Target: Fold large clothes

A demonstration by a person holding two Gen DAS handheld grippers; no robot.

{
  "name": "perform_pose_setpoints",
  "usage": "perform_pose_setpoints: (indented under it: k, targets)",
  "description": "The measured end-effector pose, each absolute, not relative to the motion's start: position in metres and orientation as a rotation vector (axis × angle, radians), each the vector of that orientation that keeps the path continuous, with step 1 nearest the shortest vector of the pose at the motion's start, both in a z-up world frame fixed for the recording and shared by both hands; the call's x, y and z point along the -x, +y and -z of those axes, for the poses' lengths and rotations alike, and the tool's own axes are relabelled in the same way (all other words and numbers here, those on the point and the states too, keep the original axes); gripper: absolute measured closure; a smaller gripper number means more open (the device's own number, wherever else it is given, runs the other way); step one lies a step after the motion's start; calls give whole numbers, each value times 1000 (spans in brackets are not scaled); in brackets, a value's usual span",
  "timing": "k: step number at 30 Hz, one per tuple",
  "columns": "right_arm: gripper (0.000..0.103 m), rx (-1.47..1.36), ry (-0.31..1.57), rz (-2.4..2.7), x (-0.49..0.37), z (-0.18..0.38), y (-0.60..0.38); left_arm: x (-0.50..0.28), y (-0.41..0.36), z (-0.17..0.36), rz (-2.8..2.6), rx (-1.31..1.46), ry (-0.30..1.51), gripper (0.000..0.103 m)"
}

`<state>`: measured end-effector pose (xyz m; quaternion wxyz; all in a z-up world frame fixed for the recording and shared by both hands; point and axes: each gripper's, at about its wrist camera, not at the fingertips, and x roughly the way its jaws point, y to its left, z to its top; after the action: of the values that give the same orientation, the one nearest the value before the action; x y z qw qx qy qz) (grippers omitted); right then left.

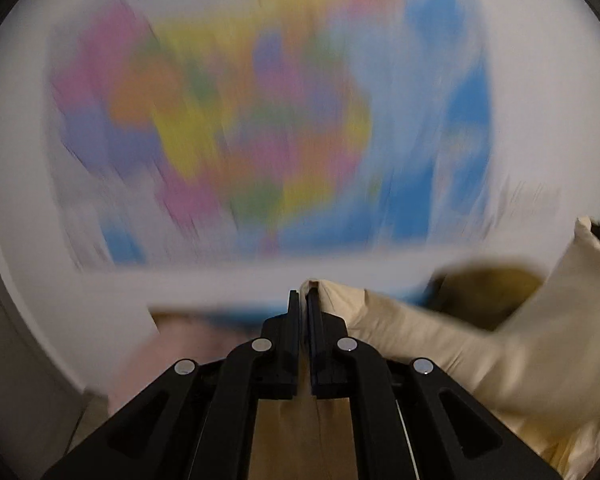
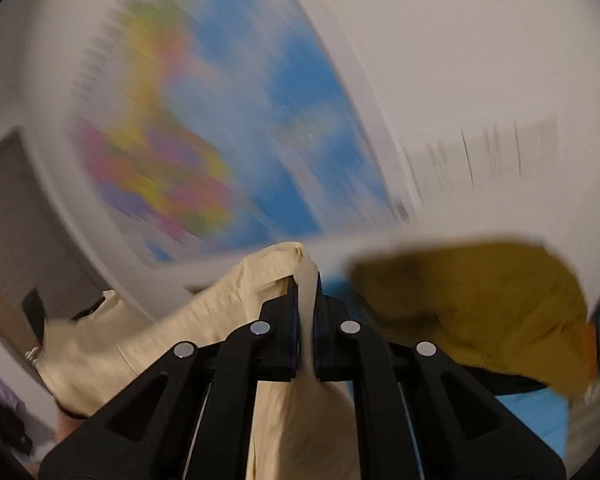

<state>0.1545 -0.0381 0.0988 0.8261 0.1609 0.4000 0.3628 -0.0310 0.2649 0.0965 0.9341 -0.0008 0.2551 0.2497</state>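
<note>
The left gripper has its jaws pressed nearly together, pinching an edge of the cream cloth at the tips. From that pinch the cloth runs off to the right of the jaws, sags, then rises toward the frame's right edge, so its long axis lies across the jaws rather than along them. The right gripper is clamped narrow on a bunched fold of the same cloth, which fills the slit between the pads and spills out above the tips; the rest stretches away left of the jaws and hangs below them. A mustard garment lies right of the right jaws, apart from them. Ahead of both, a blurred colourful map hangs on a white wall.
</note>
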Motion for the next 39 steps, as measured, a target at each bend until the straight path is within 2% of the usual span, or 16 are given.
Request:
perform_pose_setpoints:
  k: [4, 8, 10, 12, 13, 14, 16, 20, 23, 25, 26, 27, 29, 31, 35, 39]
  targets:
    - [98, -316, 980, -677, -203, -18, -17, -45, 306, 7, -545, 40, 771, 101]
    - [93, -204, 1004, -582, -220, 3, -11, -67, 342, 42, -497, 146, 886, 101]
    - [78, -82, 930, -643, -206, -14, 0, -65, 348, 37, -426, 149, 884, 96]
    - [54, 128, 833, -724, -179, -34, 28, -57, 343, 22, -349, 83, 833, 80]
    - [47, 211, 810, -774, -167, -37, 43, -57, 337, 16, -312, 37, 814, 60]
    - [33, 315, 790, -823, -153, -36, 61, -53, 327, 11, -257, -40, 796, 46]
    - [31, 537, 769, -891, -130, -18, 97, -47, 305, 9, -148, -192, 781, 44]
    - [32, 923, 694, -926, -92, 30, 142, -42, 284, 27, -66, -354, 812, 40]
    - [35, 1050, 673, -904, -88, 59, 160, -47, 283, 40, -64, -417, 854, 40]
    - [57, 1034, 682, -886, -96, 63, 166, -49, 287, 46, -55, -420, 873, 39]
    - [81, 967, 722, -907, -104, 58, 166, -54, 288, 47, -59, -415, 875, 42]
    - [89, 848, 770, -925, -117, 48, 164, -57, 291, 46, -70, -400, 873, 48]
    - [92, 637, 816, -939, -143, 24, 154, -66, 299, 39, -80, -337, 873, 86]
    - [95, 392, 846, -942, -174, -6, 140, -77, 307, 24, -119, -269, 844, 99]
    - [97, 142, 835, -877, -227, -38, 131, -100, 334, -14, -228, -103, 767, 99]
    - [98, 72, 937, -765, -261, -1, 137, -123, 364, -7, -343, -4, 822, 92]
